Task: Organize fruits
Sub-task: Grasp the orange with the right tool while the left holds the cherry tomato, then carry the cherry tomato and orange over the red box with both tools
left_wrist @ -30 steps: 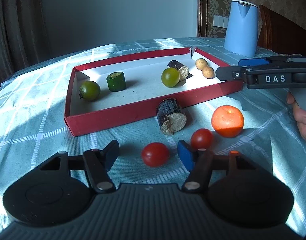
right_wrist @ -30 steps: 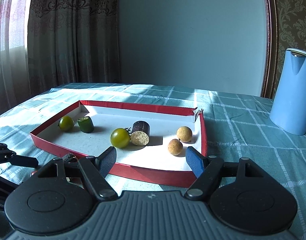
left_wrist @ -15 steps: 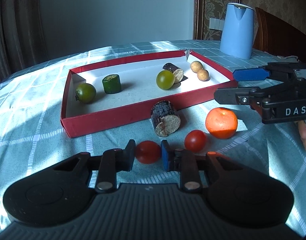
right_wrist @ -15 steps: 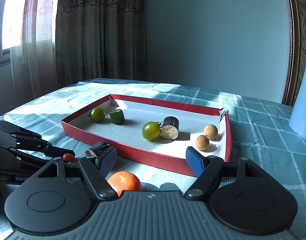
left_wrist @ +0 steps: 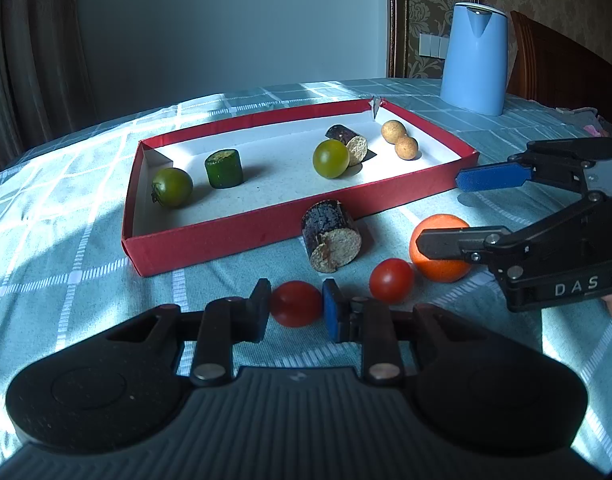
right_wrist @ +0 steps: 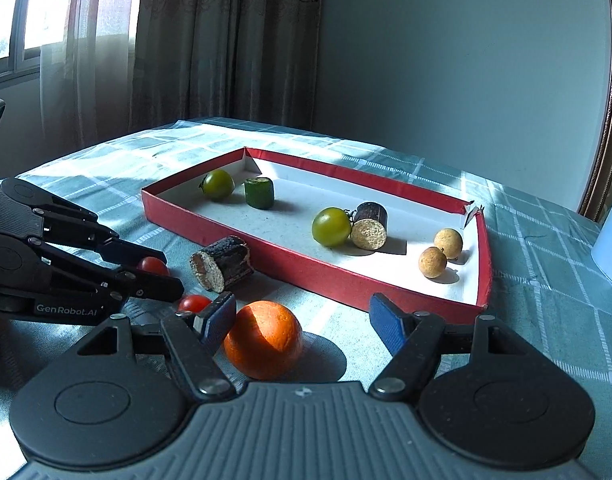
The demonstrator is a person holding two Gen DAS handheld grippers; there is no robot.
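left gripper (left_wrist: 295, 312): jaws clamped on cherry tomato (left_wrist: 295, 303), on surface before red tray (left_wrist: 225, 240) | right gripper (right_wrist: 301, 322): jaws apart around orange (right_wrist: 263, 344) | tomato soft, thin-skinned, bruisable: squeeze its sides lightly

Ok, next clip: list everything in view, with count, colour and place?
box: 1, red with white floor, on the table
green tomatoes: 2, in the box
green cylinder piece: 1, in the box
dark cylinder pieces: 2, one in the box, one outside it
tan balls: 2, in the box's corner
red tomatoes: 2, on the cloth
orange: 1, on the cloth
kettle: 1, light blue, behind the box
tablecloth: 1, teal checked
left hand-held gripper: shut on one red tomato
right hand-held gripper: open around the orange
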